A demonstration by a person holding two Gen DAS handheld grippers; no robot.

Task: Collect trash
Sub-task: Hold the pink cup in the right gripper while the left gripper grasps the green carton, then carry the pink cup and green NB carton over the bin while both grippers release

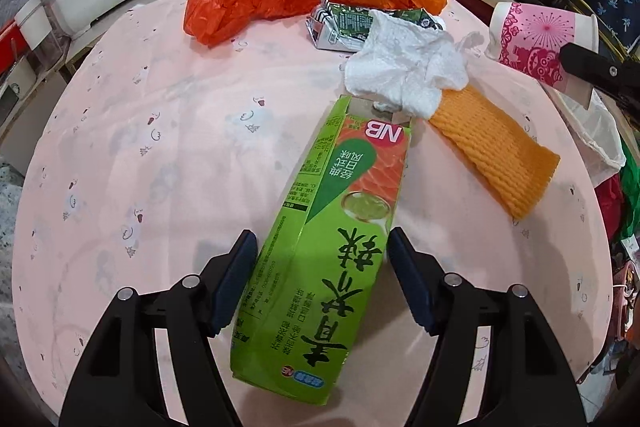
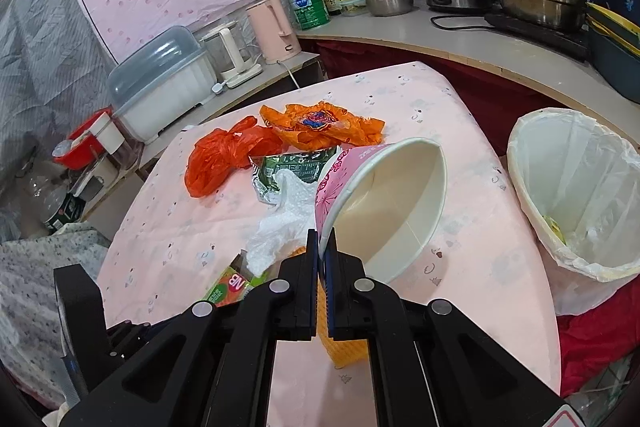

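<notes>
Carton (image 1: pixel 332 227) between left hand-held gripper (image 1: pixel 322 247) fingers

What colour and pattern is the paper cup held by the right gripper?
The paper cup is white with pink papercut-style motifs; left wrist view shows it best.
</notes>
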